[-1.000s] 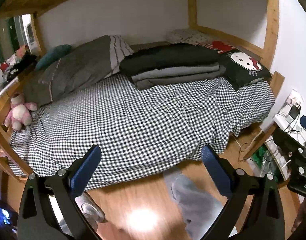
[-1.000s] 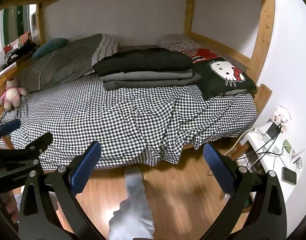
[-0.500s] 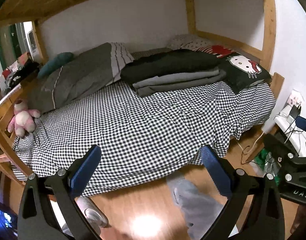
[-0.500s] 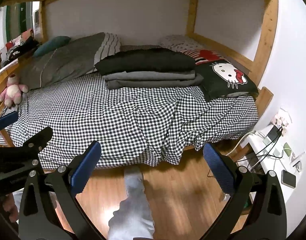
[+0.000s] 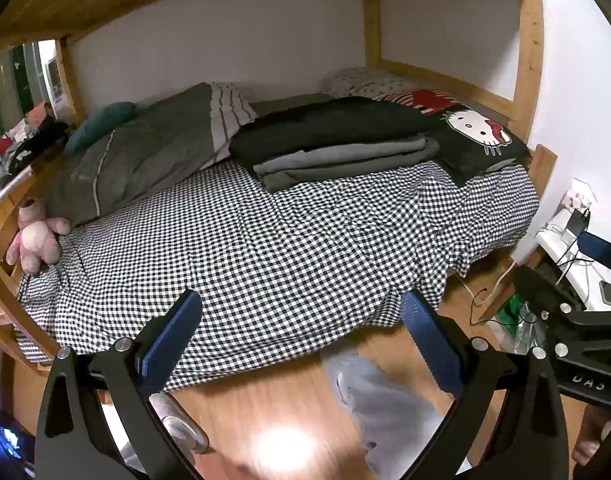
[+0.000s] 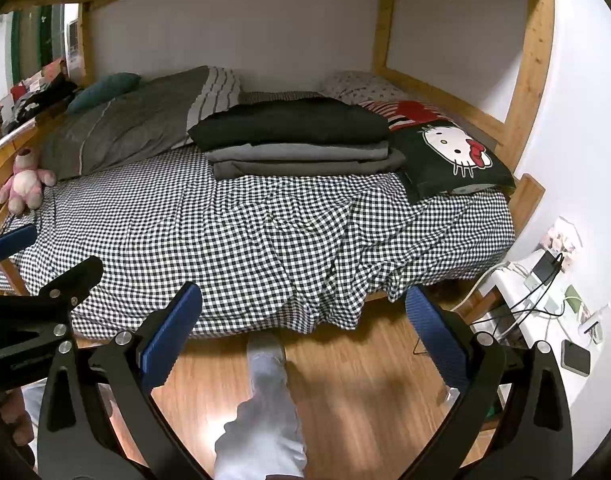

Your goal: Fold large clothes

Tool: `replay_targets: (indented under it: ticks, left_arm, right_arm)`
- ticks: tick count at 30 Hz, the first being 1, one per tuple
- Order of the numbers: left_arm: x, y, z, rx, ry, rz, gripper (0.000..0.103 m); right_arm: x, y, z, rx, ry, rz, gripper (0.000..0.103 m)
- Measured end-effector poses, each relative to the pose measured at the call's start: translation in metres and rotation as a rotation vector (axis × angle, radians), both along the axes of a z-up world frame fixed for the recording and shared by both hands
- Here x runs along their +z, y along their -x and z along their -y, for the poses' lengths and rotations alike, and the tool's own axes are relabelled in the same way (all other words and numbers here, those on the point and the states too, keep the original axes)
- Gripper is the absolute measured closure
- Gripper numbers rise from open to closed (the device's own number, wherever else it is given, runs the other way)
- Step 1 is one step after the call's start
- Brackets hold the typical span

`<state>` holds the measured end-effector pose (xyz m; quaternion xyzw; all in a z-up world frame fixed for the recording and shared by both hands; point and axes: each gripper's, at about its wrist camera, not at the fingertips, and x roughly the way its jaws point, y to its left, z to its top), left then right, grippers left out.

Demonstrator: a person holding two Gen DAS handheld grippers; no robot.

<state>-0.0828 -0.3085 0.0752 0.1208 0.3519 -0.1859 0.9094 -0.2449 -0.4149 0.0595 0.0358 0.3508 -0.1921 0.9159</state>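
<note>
A stack of folded clothes [image 5: 337, 140] [image 6: 297, 140], black on top and grey beneath, lies at the back of a bed with a black-and-white checked sheet [image 5: 265, 248] [image 6: 233, 224]. My left gripper [image 5: 301, 324] hangs open over the bed's near edge, nothing between its blue pads. My right gripper [image 6: 303, 320] is open too, above the wooden floor just in front of the bed. Each gripper shows at the edge of the other's view. Both are well short of the stack.
A grey duvet [image 5: 145, 152], a Hello Kitty pillow [image 5: 477, 140] [image 6: 453, 156] and a pink plush toy [image 5: 33, 236] lie on the bed. Wooden bunk posts [image 6: 533, 64] frame it. A white side table [image 6: 545, 304] with cables stands right. A person's grey-trousered leg [image 6: 265, 412] is below.
Both views have tilted up and drifted slightly; the bed sits a little lower in the frames. Both grippers stay open and empty.
</note>
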Motion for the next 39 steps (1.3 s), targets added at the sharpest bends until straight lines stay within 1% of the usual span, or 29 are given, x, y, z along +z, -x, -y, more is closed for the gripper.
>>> replay_targets:
  ticks: [3, 13, 16, 21, 25, 30, 32, 33, 34, 37, 39]
  left_arm:
    - [0.000, 0.000, 0.001, -0.010, 0.008, -0.013, 0.004]
    - [-0.001, 0.000, 0.003, -0.021, -0.002, -0.007, 0.004]
    - [-0.001, 0.002, 0.001, -0.022, 0.017, -0.007, 0.004]
    - [-0.004, -0.002, 0.002, -0.009, -0.004, -0.017, 0.004]
    - [-0.005, -0.006, 0.000, -0.003, 0.006, -0.024, 0.004]
    - [-0.004, -0.006, 0.002, 0.023, -0.018, 0.004, 0.004]
    - [-0.003, -0.003, 0.002, 0.058, -0.037, 0.027, 0.004]
    - [-0.003, -0.002, 0.003, 0.076, -0.058, 0.046, 0.004]
    - [-0.003, -0.002, 0.004, 0.075, -0.065, 0.055, 0.004]
    - [-0.003, -0.002, 0.005, 0.045, -0.036, 0.031, 0.004]
    - [-0.003, -0.002, 0.005, 0.042, -0.038, 0.035, 0.004]
  right_arm:
    - [0.001, 0.000, 0.000, 0.001, 0.000, 0.001, 0.003]
    - [0.000, -0.001, 0.003, -0.007, -0.002, 0.003, 0.003]
    - [0.000, -0.001, 0.002, -0.009, -0.002, 0.005, 0.003]
    - [0.000, -0.003, 0.005, -0.001, 0.001, 0.008, 0.003]
    - [0.000, -0.003, 0.006, -0.001, 0.003, 0.010, 0.003]
    - [-0.001, -0.004, 0.006, 0.000, 0.006, 0.008, 0.003]
    - [-0.001, -0.003, 0.005, 0.000, 0.009, 0.009, 0.003]
    - [-0.001, -0.002, 0.006, 0.000, 0.010, 0.009, 0.003]
    - [-0.002, -0.002, 0.007, -0.002, 0.010, 0.008, 0.003]
    - [-0.002, -0.001, 0.010, -0.008, 0.009, 0.009, 0.003]
    - [-0.001, -0.001, 0.011, -0.007, 0.008, 0.011, 0.003]
